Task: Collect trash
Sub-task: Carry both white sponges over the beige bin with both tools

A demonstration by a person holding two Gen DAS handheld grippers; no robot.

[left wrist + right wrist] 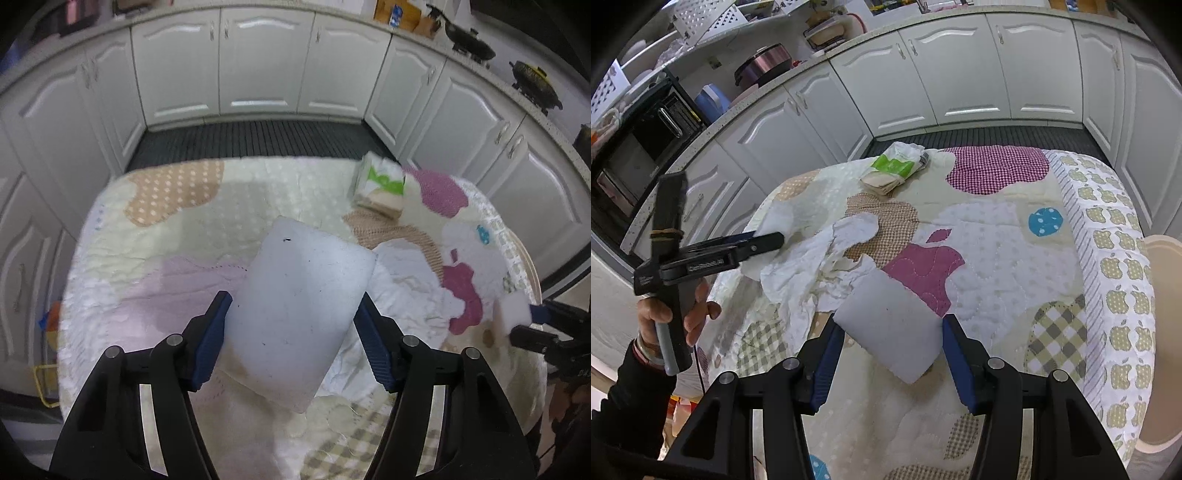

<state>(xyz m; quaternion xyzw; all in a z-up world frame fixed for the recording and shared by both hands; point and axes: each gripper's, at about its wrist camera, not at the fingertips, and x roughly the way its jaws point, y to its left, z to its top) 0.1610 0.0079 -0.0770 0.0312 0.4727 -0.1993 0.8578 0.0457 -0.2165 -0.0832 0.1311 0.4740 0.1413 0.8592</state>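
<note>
Soft, even indoor light; glossy white cabinet doors [266, 62] catch faint glare. Fisheye bends edges, corners darken, left view slightly blurred.

Quilted cover [997, 236]: cream ground with magenta gingham apples, tan dotted patches, and a border of olive apples. Tissue pack [894, 168]: white with green. Foam blocks [295, 314]: plain white; cabinets [266, 62]: white.

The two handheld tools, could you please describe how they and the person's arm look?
Both the left tool and the right tool have black frames, blue ribbed pads and silver pivot pins. The left one has a black and grey handle; a black sleeve and bracelets show.
</note>
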